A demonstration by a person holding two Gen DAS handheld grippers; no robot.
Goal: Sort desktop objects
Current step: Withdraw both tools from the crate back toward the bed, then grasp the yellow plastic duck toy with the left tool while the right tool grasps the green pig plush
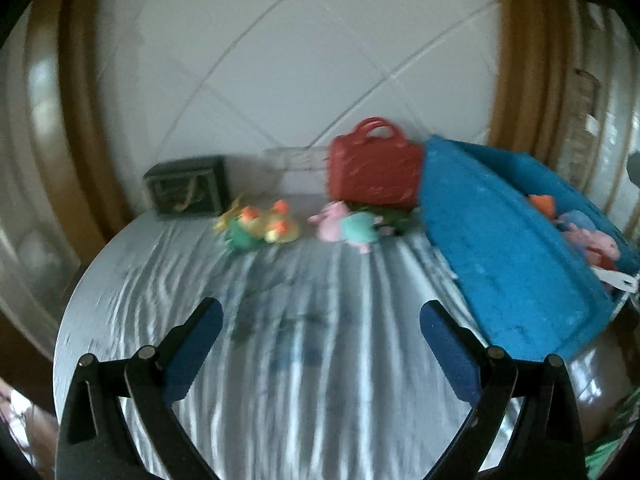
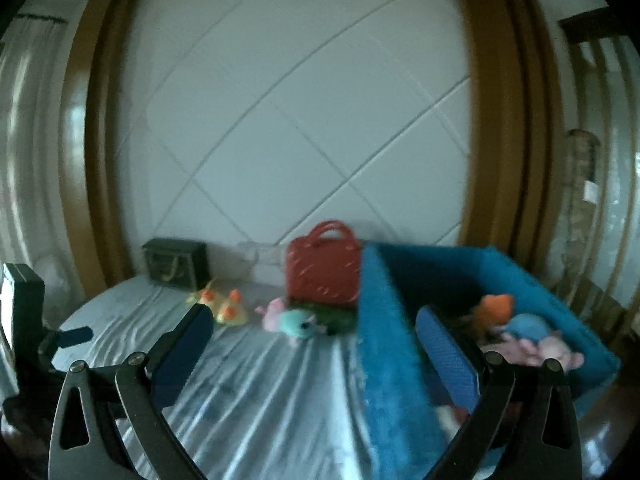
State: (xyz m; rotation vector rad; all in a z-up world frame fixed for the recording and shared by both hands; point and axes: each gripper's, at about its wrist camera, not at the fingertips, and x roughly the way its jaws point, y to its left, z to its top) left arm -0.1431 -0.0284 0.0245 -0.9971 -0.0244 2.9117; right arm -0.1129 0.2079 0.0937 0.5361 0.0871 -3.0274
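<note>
The left gripper [image 1: 322,320] hovers above the wrinkled white cloth [image 1: 280,360], jaws wide apart and empty. The right gripper [image 2: 314,328] is also spread wide, holding nothing — it straddles the near wall of the blue bin [image 2: 384,340]. A pink-and-teal plush toy [image 2: 294,320] lies before the red toy bag [image 2: 322,272].

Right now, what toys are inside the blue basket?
In the blue basket lie an orange toy, a blue plush and a pink plush. The near wall and the right gripper hide the rest.
</note>
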